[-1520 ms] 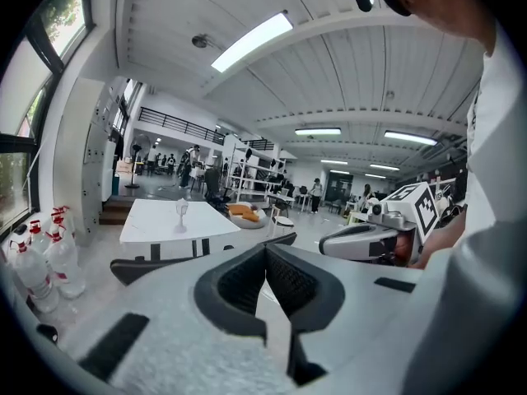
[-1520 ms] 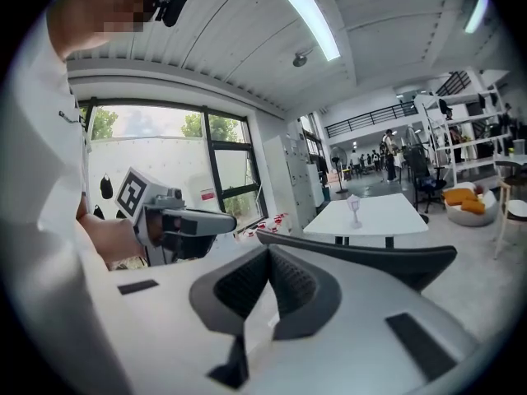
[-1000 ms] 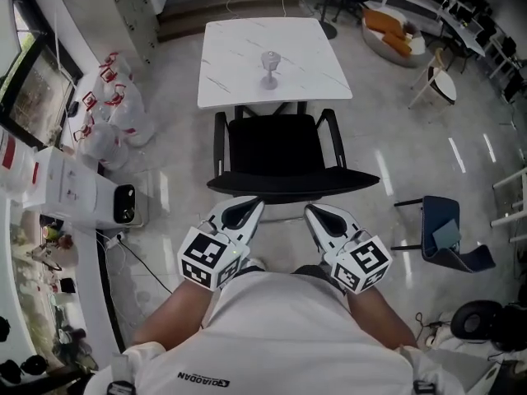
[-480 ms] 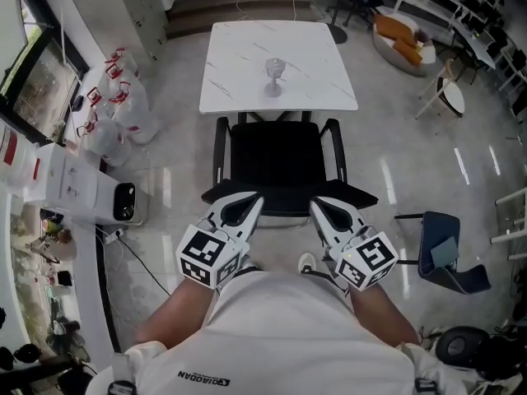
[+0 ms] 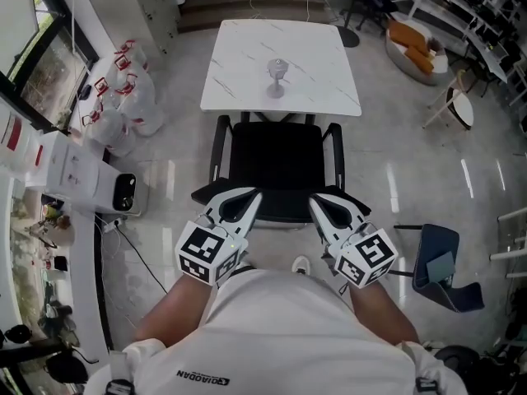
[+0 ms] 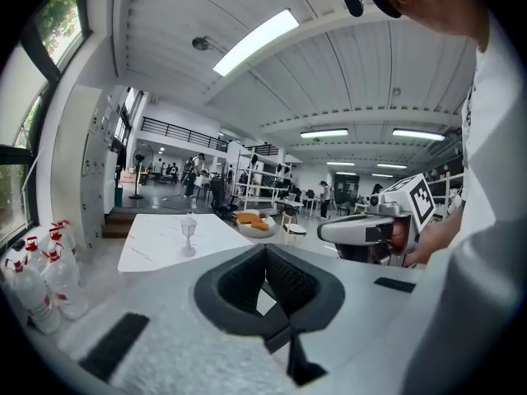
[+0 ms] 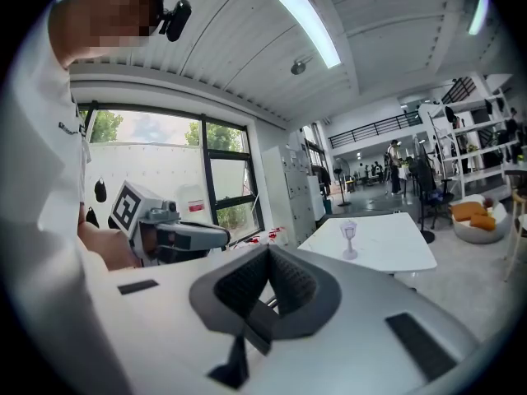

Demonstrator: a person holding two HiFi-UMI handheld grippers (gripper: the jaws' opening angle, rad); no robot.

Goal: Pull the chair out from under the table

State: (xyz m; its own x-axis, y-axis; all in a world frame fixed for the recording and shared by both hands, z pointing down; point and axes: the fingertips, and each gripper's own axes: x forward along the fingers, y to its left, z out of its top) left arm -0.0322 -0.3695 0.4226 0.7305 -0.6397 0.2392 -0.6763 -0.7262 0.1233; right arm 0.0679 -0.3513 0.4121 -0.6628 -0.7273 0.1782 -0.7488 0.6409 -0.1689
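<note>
While the black armed chair [image 5: 276,167] fronts the white marbled counter [image 5: 239,64], left gripper [image 5: 254,196] and right gripper [image 5: 315,200] sit clenched at its backrest.

The white plastic left tool [image 5: 246,197] and the matching right tool [image 5: 319,202] are held side by side, pointed toward 12 o'clock, jaws closed together on nothing. Both forearms [image 5: 174,313] are extended ahead.

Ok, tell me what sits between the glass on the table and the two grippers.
In the head view, the black chair fills that stretch, from the white table's edge to the left gripper and right gripper.
</note>
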